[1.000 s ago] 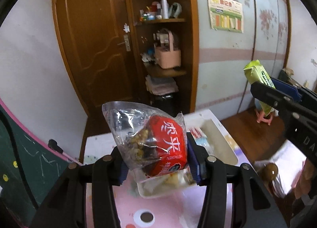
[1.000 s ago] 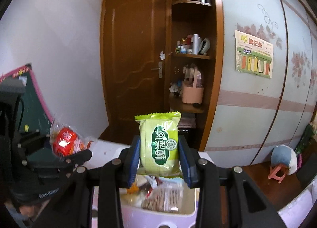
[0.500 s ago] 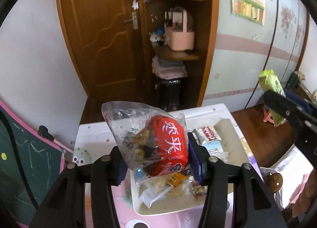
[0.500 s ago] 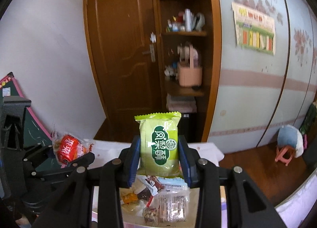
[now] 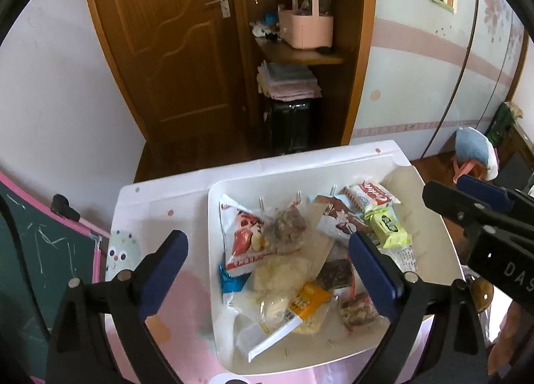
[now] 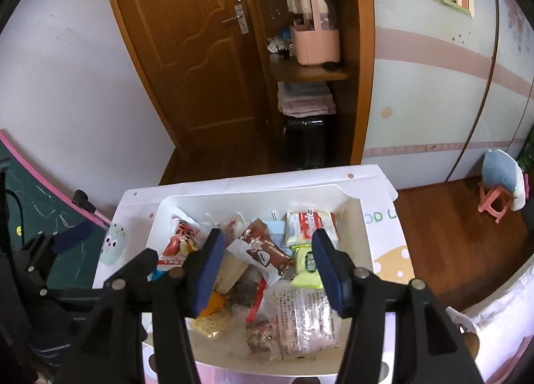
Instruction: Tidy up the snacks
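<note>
A white tray (image 5: 213, 217) on a small table holds several snack packets. Among them are a red-and-white bag (image 5: 242, 237), a green packet (image 5: 387, 227), a brown chocolate packet (image 5: 337, 220) and an orange one (image 5: 308, 300). My left gripper (image 5: 267, 250) is open and empty above the tray's left half. My right gripper (image 6: 267, 257) is open and empty above the tray's middle (image 6: 363, 233). The green packet (image 6: 308, 265) lies just left of its right finger. The right gripper also shows at the right edge of the left wrist view (image 5: 467, 203).
The table (image 5: 150, 210) has a white and pink top. A green chalkboard (image 5: 30, 250) with a pink frame stands at the left. Behind are a brown door (image 5: 173, 33), a shelf unit with a pink basket (image 5: 305, 26), and a small pink stool (image 6: 497, 203) on the wood floor.
Both grippers have tilted down over the tray and opened. The left has let go of the red-labelled bag and the right of the green packet, which now lies in the tray.
</note>
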